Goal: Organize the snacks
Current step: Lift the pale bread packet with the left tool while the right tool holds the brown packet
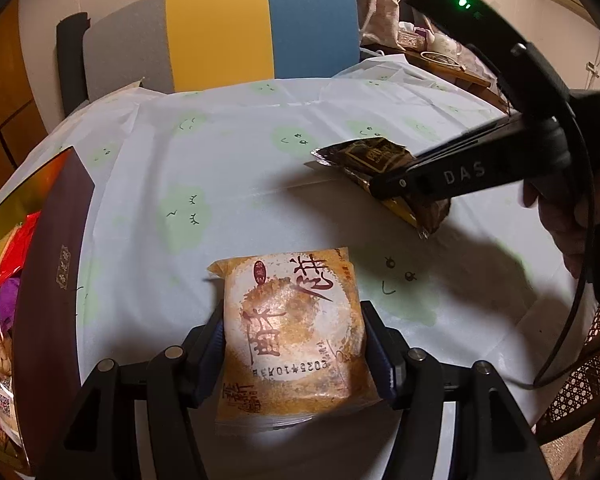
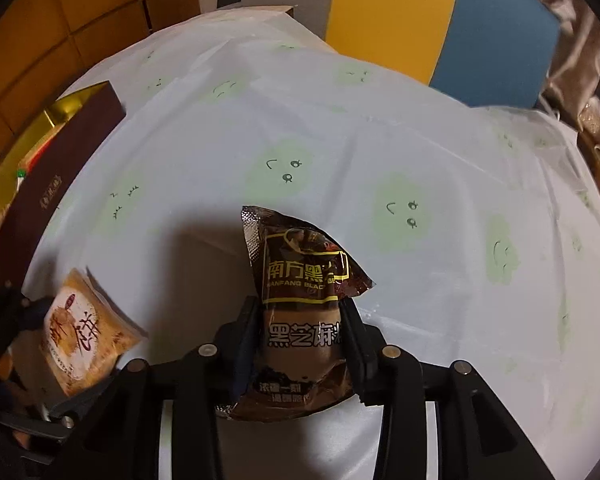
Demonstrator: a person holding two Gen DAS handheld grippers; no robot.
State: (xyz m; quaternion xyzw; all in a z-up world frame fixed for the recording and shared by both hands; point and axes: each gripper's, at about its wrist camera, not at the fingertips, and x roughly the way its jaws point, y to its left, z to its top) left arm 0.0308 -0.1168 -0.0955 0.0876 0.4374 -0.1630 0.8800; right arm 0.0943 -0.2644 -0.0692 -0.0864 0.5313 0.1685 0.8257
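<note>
Across the middle of my left view lies a pale tablecloth (image 1: pixel 236 160) printed with soft green blobs bearing small drawn faces, creased along its fold lines. Behind it, at the top centre, I see a chair back (image 1: pixel 220 32) in grey, yellow and blue panels. In the upper right stand a white teapot (image 1: pixel 446 44) and a wooden tray (image 1: pixel 444 60) against a patterned curtain (image 1: pixel 384 0). A woven cane seat (image 1: pixel 580 380) shows at the lower right. Tan wooden panelling (image 2: pixel 52 20) fills the upper left of my right view.

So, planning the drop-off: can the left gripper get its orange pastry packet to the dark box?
Probably yes. The left gripper grips the pastry packet, and the dark box lies just to its left with only bare tablecloth between.
</note>
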